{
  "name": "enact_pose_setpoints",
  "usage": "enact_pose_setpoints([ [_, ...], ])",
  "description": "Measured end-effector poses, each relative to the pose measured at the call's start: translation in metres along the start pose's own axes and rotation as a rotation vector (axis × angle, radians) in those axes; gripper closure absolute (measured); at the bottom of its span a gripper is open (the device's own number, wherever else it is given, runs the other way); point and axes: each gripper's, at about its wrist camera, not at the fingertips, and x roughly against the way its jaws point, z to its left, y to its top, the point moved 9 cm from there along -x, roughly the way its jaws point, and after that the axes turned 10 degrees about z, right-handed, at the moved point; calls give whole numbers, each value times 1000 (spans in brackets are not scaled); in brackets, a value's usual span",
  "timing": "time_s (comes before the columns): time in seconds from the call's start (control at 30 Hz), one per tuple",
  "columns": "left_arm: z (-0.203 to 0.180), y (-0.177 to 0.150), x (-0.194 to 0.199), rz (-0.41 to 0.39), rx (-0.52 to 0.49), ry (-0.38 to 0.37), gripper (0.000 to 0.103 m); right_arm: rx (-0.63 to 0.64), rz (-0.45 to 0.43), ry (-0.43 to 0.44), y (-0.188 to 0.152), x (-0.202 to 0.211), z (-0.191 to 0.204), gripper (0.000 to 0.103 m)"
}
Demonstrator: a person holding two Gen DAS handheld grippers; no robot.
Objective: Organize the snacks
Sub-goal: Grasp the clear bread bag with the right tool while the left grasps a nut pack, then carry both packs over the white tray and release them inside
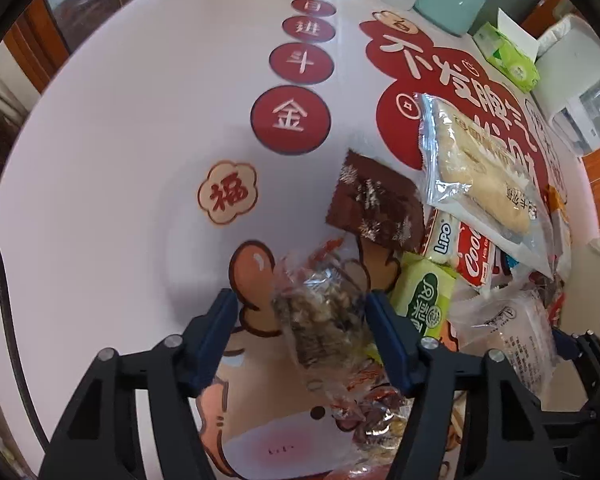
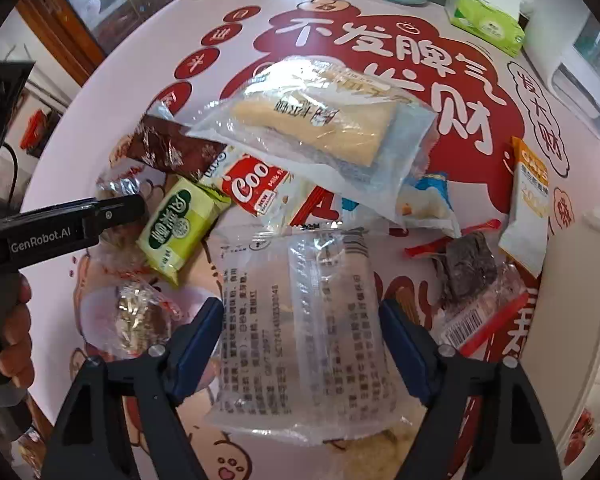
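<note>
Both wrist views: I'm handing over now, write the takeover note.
Left gripper: jaws straddle the clear nut-bar packet; grip not confirmed.
Right gripper: open around the clear printed pastry packet, pads not pressing.
Snacks lie in one loose pile on the tablecloth: green packet, brown wrapper, red-and-white cookie pack, large clear bread bag, orange-and-white sachet.
Done: nothing visibly sorted.
Left: pick and sort every packet.

left tool (image 1: 302, 312) pointing down, jaws apart; right tool (image 2: 302, 320) pointing down, jaws apart
</note>
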Motion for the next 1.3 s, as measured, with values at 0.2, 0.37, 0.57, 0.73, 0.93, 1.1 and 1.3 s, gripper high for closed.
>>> enact_pose_setpoints([
  [0.2, -10, -3, 1, -19, -27, 5, 58, 19, 0, -28, 3, -5, 0, 26],
  [0.37, -4, -14, 11, -39, -28, 14, 58, 11, -25, -23, 0, 2, 1, 36],
  [0.57, 11, -39, 38, -59, -34, 22, 58, -19, -55, -6, -11, 18, -2, 39],
  [0.73, 10, -66, 66, -87, -90, 41, 58, -80, -118, 17, -27, 48, -8, 39],
  [0.93, -26, -100, 105, -136, -228, 10, 58, -125, -198, 51, -65, 93, -6, 39],
  [1.1, -81, -125, 144, -208, -394, -50, 58, -208, -261, 61, -104, 126, -15, 39],
  [1.3, -153, -149, 164, -253, -578, -129, 58, -329, -321, 12, -161, 156, -45, 39],
])
